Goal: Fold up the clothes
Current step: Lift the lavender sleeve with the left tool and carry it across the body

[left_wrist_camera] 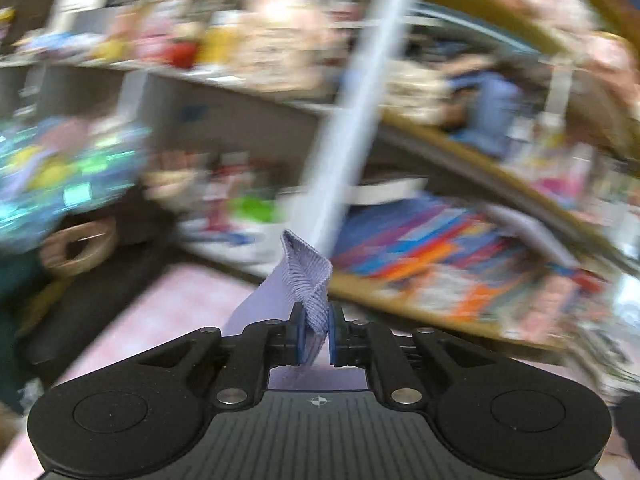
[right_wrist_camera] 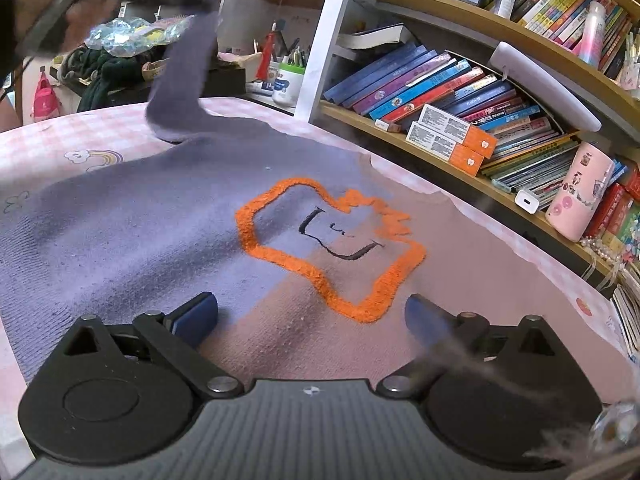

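Left gripper [left_wrist_camera: 316, 334]: jaws clamped on the ribbed sleeve cuff [left_wrist_camera: 308, 276] of the purple sweater [right_wrist_camera: 132, 216]. Right gripper [right_wrist_camera: 310, 314]: jaws wide, empty, above the sweater's near edge.

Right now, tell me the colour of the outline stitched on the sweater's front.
Orange outline on the lavender sweater, clearest in the right wrist view.
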The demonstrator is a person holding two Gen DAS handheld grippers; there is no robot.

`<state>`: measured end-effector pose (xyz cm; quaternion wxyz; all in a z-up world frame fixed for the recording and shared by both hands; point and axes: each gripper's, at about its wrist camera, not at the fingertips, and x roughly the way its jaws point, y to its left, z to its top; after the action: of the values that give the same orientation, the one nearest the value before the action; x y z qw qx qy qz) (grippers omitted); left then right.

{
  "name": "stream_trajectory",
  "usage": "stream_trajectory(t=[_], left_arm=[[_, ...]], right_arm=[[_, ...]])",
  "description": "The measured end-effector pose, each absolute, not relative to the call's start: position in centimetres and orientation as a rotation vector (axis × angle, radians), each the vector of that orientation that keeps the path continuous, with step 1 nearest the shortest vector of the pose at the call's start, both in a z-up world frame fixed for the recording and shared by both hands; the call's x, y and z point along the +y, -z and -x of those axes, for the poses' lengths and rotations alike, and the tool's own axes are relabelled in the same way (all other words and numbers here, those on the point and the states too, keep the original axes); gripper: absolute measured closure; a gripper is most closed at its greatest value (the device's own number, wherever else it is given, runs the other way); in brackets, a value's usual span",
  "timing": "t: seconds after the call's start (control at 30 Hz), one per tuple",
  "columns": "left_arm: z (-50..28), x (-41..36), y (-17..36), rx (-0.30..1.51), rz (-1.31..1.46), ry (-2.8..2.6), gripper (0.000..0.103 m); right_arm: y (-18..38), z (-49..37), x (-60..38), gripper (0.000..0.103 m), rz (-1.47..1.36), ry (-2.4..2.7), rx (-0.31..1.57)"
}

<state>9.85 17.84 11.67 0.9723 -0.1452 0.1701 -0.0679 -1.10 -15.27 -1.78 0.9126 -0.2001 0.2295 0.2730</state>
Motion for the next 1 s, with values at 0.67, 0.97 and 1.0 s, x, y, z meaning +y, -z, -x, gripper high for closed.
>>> stream_trajectory(t=[0.67,0.97,1.0], left_arm=[[-17.3,-3.0,-6.2,0.498,0.303,0.451,0.092],[-14.2,-2.7,-6.1,0.472,0.154,0.473,0.034],[-13.3,-2.0,-6.1,0.463,0.118,0.463,0.034]], right_arm=[[1.6,0.7,-15.7,0.001,0.377,-0.572,0.499],[1.6,0.7,-15.7,0.0,0.377,-0.568,0.501],[1.7,0.6,-15.7,0.0,0.378,-0.567,0.501]])
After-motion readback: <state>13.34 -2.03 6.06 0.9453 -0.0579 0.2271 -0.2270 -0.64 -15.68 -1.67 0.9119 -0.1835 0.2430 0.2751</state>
